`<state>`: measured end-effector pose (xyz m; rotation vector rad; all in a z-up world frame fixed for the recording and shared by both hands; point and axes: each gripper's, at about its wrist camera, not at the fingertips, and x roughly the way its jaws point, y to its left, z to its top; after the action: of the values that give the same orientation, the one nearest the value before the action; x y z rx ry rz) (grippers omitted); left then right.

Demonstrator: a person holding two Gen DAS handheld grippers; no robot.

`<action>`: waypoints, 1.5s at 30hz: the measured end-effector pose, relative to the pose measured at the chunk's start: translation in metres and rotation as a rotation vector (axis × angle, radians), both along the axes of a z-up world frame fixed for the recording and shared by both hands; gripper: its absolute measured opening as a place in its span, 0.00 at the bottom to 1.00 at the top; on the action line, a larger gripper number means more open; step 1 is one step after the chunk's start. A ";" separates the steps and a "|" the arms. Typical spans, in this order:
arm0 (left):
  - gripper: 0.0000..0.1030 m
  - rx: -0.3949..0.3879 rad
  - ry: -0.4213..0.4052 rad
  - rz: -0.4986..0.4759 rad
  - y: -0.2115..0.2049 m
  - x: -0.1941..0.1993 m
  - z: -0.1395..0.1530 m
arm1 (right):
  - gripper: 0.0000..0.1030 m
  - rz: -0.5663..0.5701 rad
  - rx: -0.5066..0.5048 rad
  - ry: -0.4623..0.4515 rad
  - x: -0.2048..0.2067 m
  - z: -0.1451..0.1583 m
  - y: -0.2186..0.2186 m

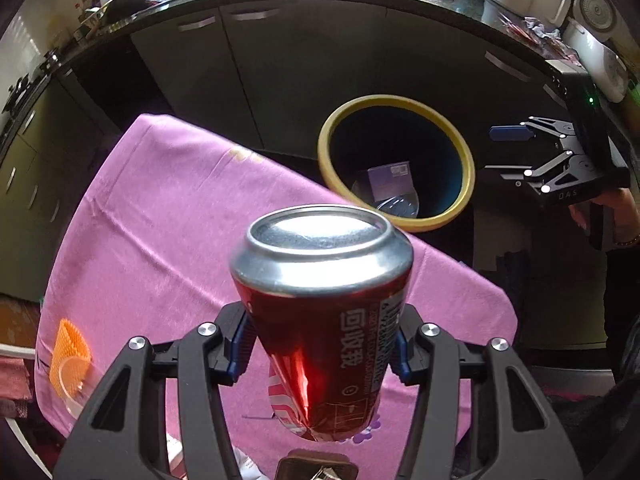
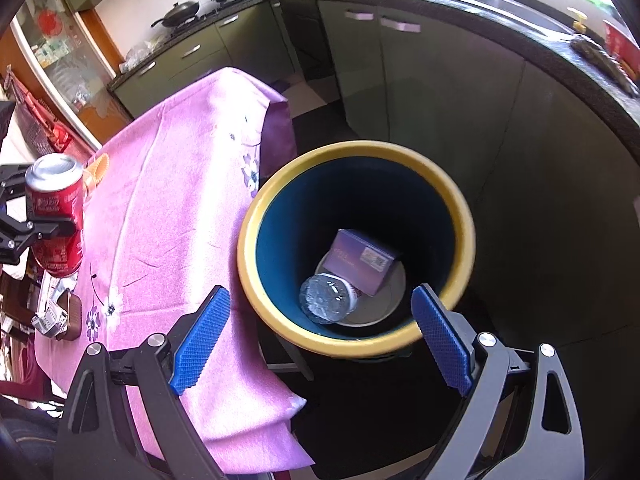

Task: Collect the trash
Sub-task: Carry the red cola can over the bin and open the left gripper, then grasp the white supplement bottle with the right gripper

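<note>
My left gripper (image 1: 320, 344) is shut on a red soda can (image 1: 324, 304) and holds it up above the pink-clothed table (image 1: 160, 220). The can also shows at the far left of the right wrist view (image 2: 56, 216). A yellow-rimmed bin (image 1: 400, 100) with a dark blue inside stands on the floor past the table's right edge. In the right wrist view the bin (image 2: 360, 344) holds a purple box (image 2: 360, 260) and a clear plastic bottle (image 2: 326, 298). My right gripper (image 2: 320, 328) is open and empty, just above the bin's near rim; it also shows in the left wrist view (image 1: 516, 152).
An orange foam net (image 1: 70, 356) around a clear cup lies at the table's left edge. A brown box (image 2: 70, 316) and crumpled paper (image 2: 48, 320) lie at the table's near left. Green cabinets (image 1: 300, 80) under a dark counter stand behind the bin.
</note>
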<state>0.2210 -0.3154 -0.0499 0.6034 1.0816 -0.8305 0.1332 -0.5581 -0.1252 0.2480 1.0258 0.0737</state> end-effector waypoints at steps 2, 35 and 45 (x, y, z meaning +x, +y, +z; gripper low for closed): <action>0.50 -0.010 0.001 -0.046 -0.030 -0.003 0.005 | 0.88 -0.023 0.000 -0.009 -0.010 0.002 -0.011; 0.75 -0.136 -0.042 0.122 0.023 0.011 0.029 | 0.88 0.050 0.019 0.014 -0.024 -0.001 0.020; 0.76 -0.188 -0.107 0.384 0.179 -0.011 0.043 | 0.88 0.398 0.019 -0.016 0.035 0.012 0.168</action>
<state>0.2096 -0.1362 -0.0073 0.2654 0.9685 -0.5500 0.1685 -0.3897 -0.1130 0.0571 1.0471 0.4444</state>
